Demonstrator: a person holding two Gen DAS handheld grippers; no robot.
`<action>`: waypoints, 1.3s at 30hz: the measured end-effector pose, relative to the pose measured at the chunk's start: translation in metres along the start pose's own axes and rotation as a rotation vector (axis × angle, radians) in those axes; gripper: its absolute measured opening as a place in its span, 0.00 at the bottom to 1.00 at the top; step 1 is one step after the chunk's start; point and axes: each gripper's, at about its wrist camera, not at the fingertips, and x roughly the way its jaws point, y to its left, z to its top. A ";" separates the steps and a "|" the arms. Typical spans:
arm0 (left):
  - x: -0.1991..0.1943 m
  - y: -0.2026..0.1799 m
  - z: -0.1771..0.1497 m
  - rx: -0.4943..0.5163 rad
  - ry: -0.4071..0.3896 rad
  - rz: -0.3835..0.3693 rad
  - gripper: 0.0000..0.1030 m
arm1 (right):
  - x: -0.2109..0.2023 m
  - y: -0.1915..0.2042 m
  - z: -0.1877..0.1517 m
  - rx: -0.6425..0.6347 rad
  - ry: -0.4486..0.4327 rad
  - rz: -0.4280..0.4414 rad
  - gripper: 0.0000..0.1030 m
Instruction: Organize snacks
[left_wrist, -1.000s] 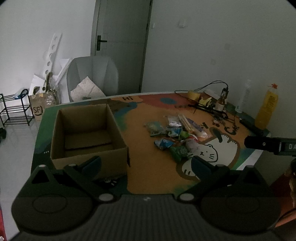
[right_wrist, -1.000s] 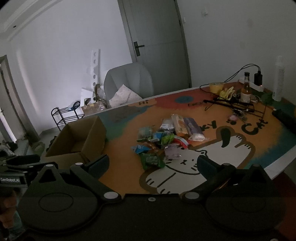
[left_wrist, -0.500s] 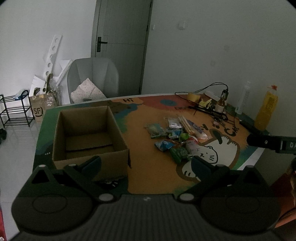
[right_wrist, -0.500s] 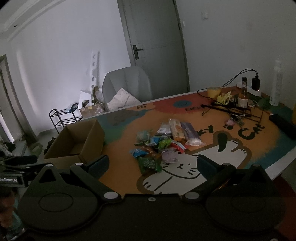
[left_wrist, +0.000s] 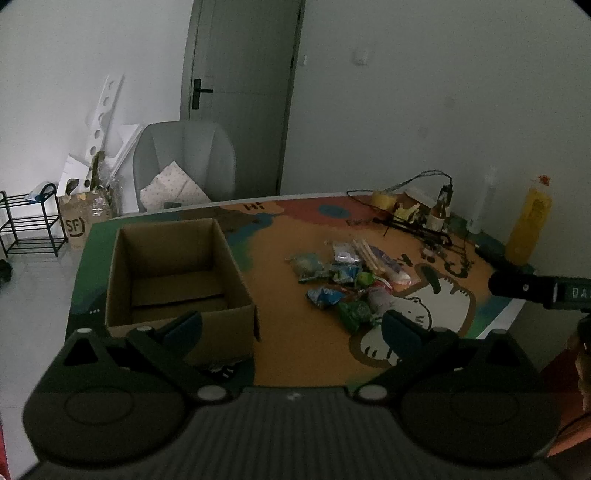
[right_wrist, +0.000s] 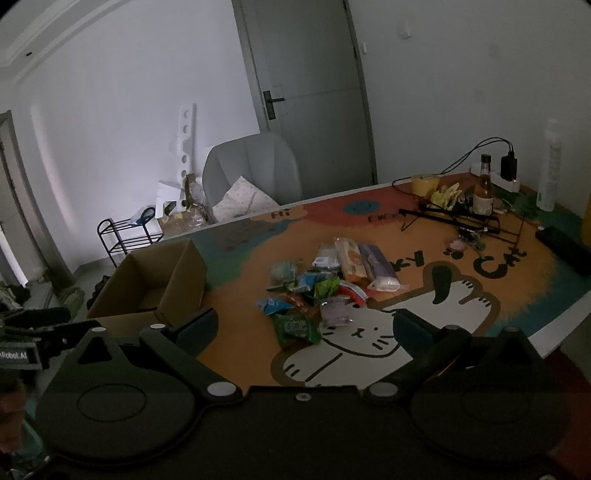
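Both tongs are held back from the table, empty. Left gripper: fingers spread wide, nothing between them, aimed over the near table edge between box and snacks. Right gripper: likewise spread and empty, pointed at the near side of the snack heap.

Findings, left to right. A black wire rack stands on the floor beside a carton marked "SF", well clear of the work. On the table mat, the open cardboard box sits at the left end, flaps out of the way, interior bare — in my judgement placed there as the receptacle, within the left tong's reach. To its right, apart from it, lies the snack pile: small packets in green, blue and red, plus longer wrapped packs at the back. Packet print is too dim to read. Heaped loosely and overlapping, so single packets at the near edge look easiest to take first.

Legible writing on the mat: "Hi" at the far side, "CAT" at the right. Bottles and cables crowd the far right corner — not part of the job.
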 end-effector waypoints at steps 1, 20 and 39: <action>-0.001 0.000 0.001 -0.007 -0.007 0.002 1.00 | 0.000 0.000 0.000 0.001 0.000 0.000 1.00; 0.066 -0.034 -0.002 -0.006 -0.039 -0.047 0.97 | 0.044 -0.055 -0.018 0.045 0.009 -0.010 0.95; 0.149 -0.044 -0.003 -0.089 0.077 -0.089 0.77 | 0.114 -0.077 -0.023 0.029 0.074 0.046 0.70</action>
